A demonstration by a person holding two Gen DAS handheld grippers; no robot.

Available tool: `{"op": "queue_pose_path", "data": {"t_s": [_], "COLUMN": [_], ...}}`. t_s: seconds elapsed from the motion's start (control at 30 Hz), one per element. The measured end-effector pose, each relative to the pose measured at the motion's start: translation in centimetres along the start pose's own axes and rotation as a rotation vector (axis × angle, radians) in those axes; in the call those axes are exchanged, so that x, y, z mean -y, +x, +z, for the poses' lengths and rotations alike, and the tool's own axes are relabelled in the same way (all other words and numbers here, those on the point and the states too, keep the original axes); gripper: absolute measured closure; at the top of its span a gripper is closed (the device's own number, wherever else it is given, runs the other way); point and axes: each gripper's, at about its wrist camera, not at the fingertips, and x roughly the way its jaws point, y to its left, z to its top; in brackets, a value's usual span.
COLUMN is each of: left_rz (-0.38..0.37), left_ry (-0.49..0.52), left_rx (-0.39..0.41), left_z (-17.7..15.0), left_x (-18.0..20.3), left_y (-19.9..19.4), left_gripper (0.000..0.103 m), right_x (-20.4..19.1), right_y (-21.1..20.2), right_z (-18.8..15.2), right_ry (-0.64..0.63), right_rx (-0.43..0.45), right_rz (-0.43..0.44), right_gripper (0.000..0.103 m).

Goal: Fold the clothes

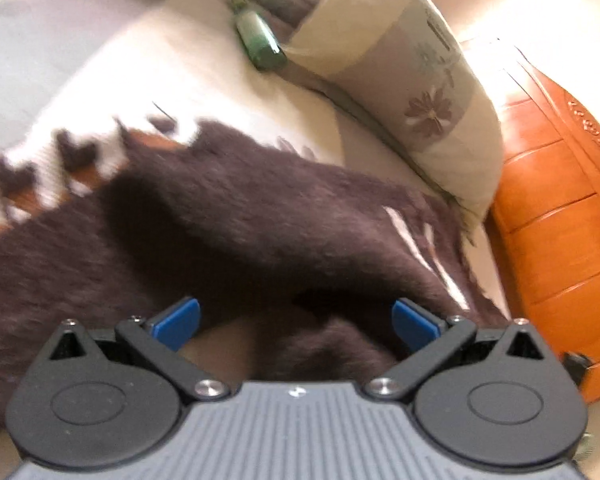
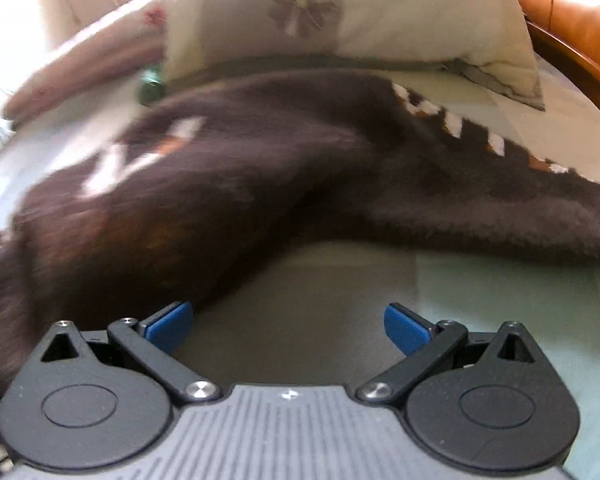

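sweater lies rumpled on the bed, both claws open

a dark brown fuzzy sweater with white and orange patterning sprawls across a pale bed, just short of a flowered pillow that leans near an orange wooden headboard. a small green bottle rests beside the pillow.

the left claw hovers over the sweater with its blue pads spread wide and no cloth pinched between them. the right claw is likewise spread wide and holds nothing; its left pad sits right at the sweater's edge, over bare sheet.

the right wrist view shows the sweater bunched and humped, one thick length trailing toward the camera while another spreads off to the right. its edges are uneven and no clean, squared fold shows in either view. motion blur smears the patterned border, so the layout of sleeves and hem cannot be made out.

as a judgement, the fold is not finished: the cloth is neither flat nor in a compact stack. whether any layer is already doubled over cannot be told. what is left appears to be smoothing the cloth and bringing its edges together into a tidy shape.
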Motion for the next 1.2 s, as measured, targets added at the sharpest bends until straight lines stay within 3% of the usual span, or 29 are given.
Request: {"op": "queue_pose_path", "data": {"t_s": [0.17,0.3,0.47,0.57,0.73,0.8,0.87,1.0,1.2], "left_rz": [0.011,0.047,0.123,0.135,0.221,0.21,0.203,0.206,0.246], "left_ry": [0.019,-0.016,0.022,-0.003,0.021,-0.022,-0.027,0.079,0.185], "left_rx": [-0.085,-0.077,0.083,0.136,0.243,0.23,0.216,0.198,0.12], "left_z": [0.6,1.6,3.9,6.5,11.9,13.9,14.6,12.0,5.5], "left_x": [1.4,1.4,1.8,1.1,1.0,0.5,0.5,1.6,2.6], "left_y": [4.8,7.5,6.6,6.5,6.7,7.2,7.3,6.3,3.0], "left_gripper": [0.001,0.001,0.002,0.002,0.002,0.002,0.002,0.001,0.001], "right_x": [0.8,1.2,2.4,2.6,2.2,2.4,2.6,2.5,0.8], "right_y": [4.0,5.9,7.6,8.6,9.0,9.0,9.0,8.4,4.4], "right_z": [1.5,2.6,5.3,6.6,9.4,11.0,11.8,11.6,5.1], "right_ry": [-0.004,-0.031,0.022,0.028,0.038,0.06,0.081,0.056,0.028], "right_rx": [-0.062,-0.046,-0.025,-0.004,0.097,0.155,0.138,0.084,-0.013], "right_rz": [-0.127,-0.161,-0.171,-0.179,-0.193,-0.228,-0.212,-0.136,-0.017], "right_gripper": [0.0,0.0,0.0,0.0,0.0,0.0,0.0,0.0,0.0]}}
